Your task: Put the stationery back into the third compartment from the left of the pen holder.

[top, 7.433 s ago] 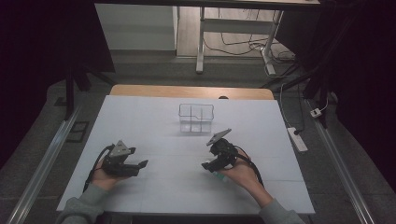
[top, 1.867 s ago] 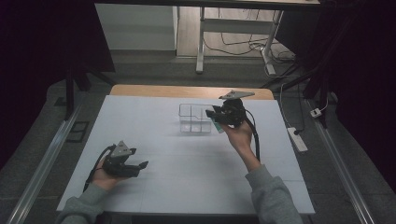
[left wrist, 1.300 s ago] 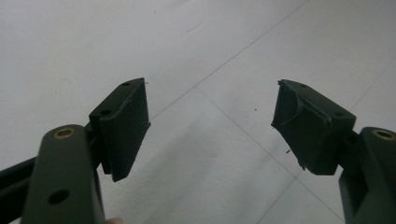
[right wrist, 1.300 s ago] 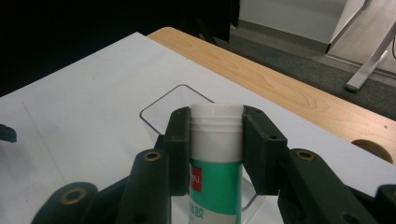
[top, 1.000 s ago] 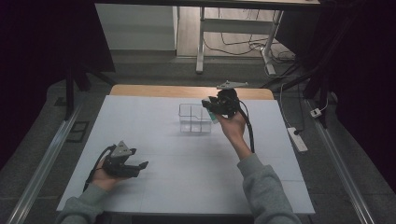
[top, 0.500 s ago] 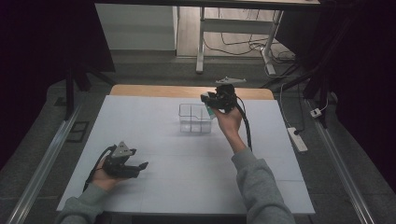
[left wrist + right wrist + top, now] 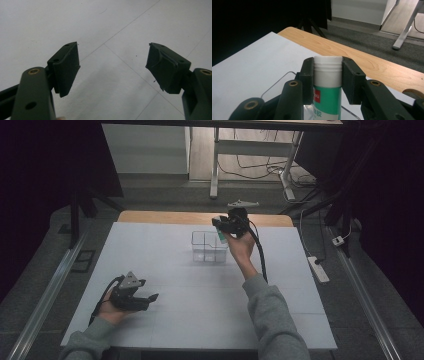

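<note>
One item is in play, and it is off the table. Near the lower left of the high view, the left gripper (image 7: 150, 297) rests low over the white table (image 7: 165, 320), the hand (image 7: 112, 310) cupped under it and the forearm coming in from the bottom edge. In the left gripper view its jaws stand spread wide with nothing between them, just bare white surface and faint seam lines below.

Moving up to the middle of the high view, the right forearm stretches far forward, sleeve at the bottom, wrist raised, and the right gripper (image 7: 222, 224) hangs at the upper right rim of the clear plastic organiser box (image 7: 205, 251). Its jaws pinch a glue stick (image 7: 327, 85), white cap up, green label below, upright between the pads in the right gripper view, where the box's clear rim (image 7: 287, 75) shows just beneath.

My read: the pick-up is done and the carry nearly so; what is left is lowering the stick into a compartment and letting go. Which compartment, I cannot tell. Beyond lies the wooden table edge (image 7: 352, 53).
</note>
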{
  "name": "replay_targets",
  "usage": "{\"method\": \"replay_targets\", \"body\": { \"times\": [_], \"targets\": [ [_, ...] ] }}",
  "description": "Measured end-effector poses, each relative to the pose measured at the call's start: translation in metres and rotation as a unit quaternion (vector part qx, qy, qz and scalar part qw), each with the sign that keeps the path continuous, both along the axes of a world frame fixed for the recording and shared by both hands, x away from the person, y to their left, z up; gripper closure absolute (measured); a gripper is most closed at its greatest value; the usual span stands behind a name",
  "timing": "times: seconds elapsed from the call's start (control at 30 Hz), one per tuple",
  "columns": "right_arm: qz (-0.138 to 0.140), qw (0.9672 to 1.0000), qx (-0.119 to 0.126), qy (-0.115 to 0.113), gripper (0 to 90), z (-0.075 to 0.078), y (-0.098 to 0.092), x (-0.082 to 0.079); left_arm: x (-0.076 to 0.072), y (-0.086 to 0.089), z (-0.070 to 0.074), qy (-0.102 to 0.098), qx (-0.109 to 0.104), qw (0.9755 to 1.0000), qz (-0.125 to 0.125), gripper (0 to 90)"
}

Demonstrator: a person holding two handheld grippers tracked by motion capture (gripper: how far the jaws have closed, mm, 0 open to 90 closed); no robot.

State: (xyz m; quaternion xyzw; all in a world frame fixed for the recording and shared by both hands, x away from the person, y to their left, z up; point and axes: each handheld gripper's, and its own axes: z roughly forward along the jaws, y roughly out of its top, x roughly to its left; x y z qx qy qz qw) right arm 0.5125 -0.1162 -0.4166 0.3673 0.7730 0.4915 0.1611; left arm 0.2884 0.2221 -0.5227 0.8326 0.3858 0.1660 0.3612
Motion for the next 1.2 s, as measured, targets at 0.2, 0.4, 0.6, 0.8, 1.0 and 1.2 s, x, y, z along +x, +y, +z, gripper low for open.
{"method": "replay_targets", "body": {
  "times": [0.2, 0.4, 0.6, 0.8, 1.0, 1.2],
  "targets": [
    [-0.010, 0.9999, 0.005, 0.004, 50.1, -0.007, -0.001, 0.004, 0.000, 0.000, 0.000, 0.001, -0.001, 1.0000, 0.000, 25.8],
    [-0.001, 0.9999, 0.001, 0.013, 48.6, -0.005, -0.005, -0.002, 0.000, 0.000, 0.000, 0.001, 0.002, 1.0000, -0.001, 25.8],
    [0.015, 0.9996, -0.005, 0.023, 48.2, -0.007, -0.012, -0.010, 0.000, 0.000, 0.000, 0.000, 0.002, 1.0000, 0.000, 25.8],
    [0.032, 0.9991, -0.006, 0.027, 46.1, -0.007, -0.019, -0.018, 0.000, -0.001, 0.000, 0.001, 0.003, 1.0000, 0.000, 25.7],
    [0.048, 0.9984, -0.015, 0.026, 44.0, -0.007, -0.024, -0.030, 0.000, -0.001, 0.000, 0.001, 0.003, 1.0000, 0.000, 25.7],
    [0.059, 0.9976, -0.021, 0.029, 42.1, -0.007, -0.038, -0.047, 0.000, -0.001, 0.000, 0.001, 0.003, 1.0000, 0.002, 25.6]
  ]
}}
